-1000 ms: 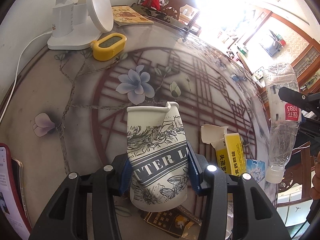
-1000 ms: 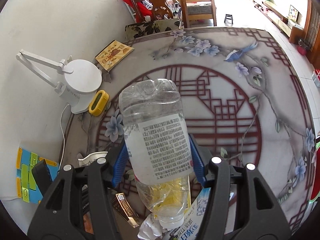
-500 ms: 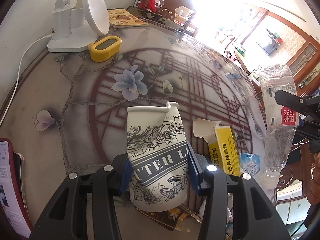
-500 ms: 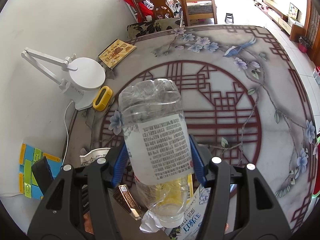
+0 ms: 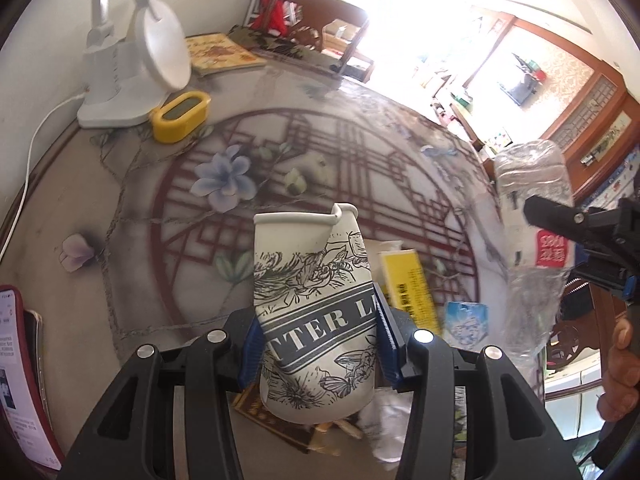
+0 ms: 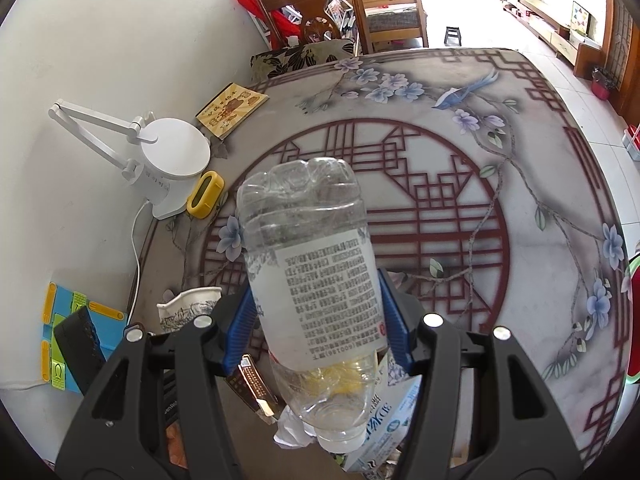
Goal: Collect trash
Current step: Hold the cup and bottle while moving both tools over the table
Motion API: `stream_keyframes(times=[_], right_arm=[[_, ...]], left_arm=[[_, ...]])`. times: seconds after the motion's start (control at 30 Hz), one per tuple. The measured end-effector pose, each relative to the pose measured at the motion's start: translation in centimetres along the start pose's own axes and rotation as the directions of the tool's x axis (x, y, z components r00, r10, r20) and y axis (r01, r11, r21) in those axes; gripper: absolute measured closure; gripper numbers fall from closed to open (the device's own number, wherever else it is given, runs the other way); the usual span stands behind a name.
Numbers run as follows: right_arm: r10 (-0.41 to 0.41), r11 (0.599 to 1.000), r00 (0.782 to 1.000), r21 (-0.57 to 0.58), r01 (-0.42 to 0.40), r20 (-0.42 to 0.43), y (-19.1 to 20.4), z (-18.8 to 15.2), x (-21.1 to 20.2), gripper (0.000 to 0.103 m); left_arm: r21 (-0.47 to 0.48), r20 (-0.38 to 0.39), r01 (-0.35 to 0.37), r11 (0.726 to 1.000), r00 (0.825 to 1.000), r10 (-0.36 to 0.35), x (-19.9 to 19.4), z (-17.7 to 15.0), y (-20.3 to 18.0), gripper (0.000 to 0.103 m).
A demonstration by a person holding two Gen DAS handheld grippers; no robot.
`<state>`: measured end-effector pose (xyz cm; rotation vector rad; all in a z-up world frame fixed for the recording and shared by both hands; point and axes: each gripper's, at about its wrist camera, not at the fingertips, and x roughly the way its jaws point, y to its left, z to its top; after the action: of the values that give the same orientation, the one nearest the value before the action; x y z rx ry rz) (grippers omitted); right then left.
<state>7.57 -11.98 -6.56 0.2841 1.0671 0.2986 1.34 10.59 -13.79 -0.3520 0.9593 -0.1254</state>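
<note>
While gripped: one cup (image 5: 316, 312), one bottle (image 6: 316, 280).

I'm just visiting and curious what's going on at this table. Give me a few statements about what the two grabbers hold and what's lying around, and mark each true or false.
1. The left gripper is clamped on a paper cup with a dented rim. True.
2. The right gripper holds a full bottle with its cap up. False: the clear plastic bottle looks empty and hangs neck down.
3. A yellow timer sits beside the white desk lamp. True.
4. The table is plain white. False: it bears red latticework and painted flowers.
5. More litter lies below the held items, including a yellow box. True.
</note>
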Motion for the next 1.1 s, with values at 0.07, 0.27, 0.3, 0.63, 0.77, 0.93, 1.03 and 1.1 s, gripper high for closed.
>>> stream_keyframes(times=[0.07,0.27,0.3,0.63,0.77,0.93,1.03,1.1], right_arm=[[-0.001,1.0,1.0,0.007,0.001,0.005,-0.4,-0.1,-0.3,0.048],[-0.006,0.999,1.0,0.031,0.005,0.028,-1.6,-0.6,-1.7,0.048],[-0.007,0.999,0.999,0.038,0.006,0.034,-1.9,-0.7,-2.0,0.048],[-0.014,0.995,0.996,0.098,0.006,0.084,-5.1,-1.8,-4.9,0.048],[-0.024,0.992,0.995,0.128,0.011,0.1,-6.6,-2.4,-5.9,0.048],[-0.045,0.985,0.992,0.172,0.025,0.114,-8.9,-3.4,-7.1,0.048],[-0.059,0.981,0.991,0.193,0.035,0.119,-10.2,-3.9,-7.9,0.048],[-0.07,0.977,0.989,0.207,0.043,0.127,-10.9,-4.3,-8.6,0.048]], left_arm=[[0.017,0.005,0.01,1.0,1.0,-0.01,-0.3,0.0,-0.8,0.058],[0.06,0.005,0.025,0.998,1.0,-0.026,-0.5,-0.1,-2.9,0.058],[0.064,0.004,0.026,0.998,1.0,-0.026,-0.5,-0.2,-3.2,0.058],[0.122,-0.003,0.041,0.992,0.999,-0.041,-0.5,-0.4,-6.4,0.058],[0.147,-0.013,0.05,0.988,0.999,-0.049,-0.3,-0.7,-7.9,0.058],[0.181,-0.025,0.068,0.981,0.998,-0.065,-0.1,-1.3,-10.1,0.058],[0.201,-0.034,0.086,0.976,0.996,-0.081,0.1,-1.5,-11.5,0.058],[0.22,-0.039,0.096,0.971,0.995,-0.09,0.3,-1.7,-12.6,0.058]])
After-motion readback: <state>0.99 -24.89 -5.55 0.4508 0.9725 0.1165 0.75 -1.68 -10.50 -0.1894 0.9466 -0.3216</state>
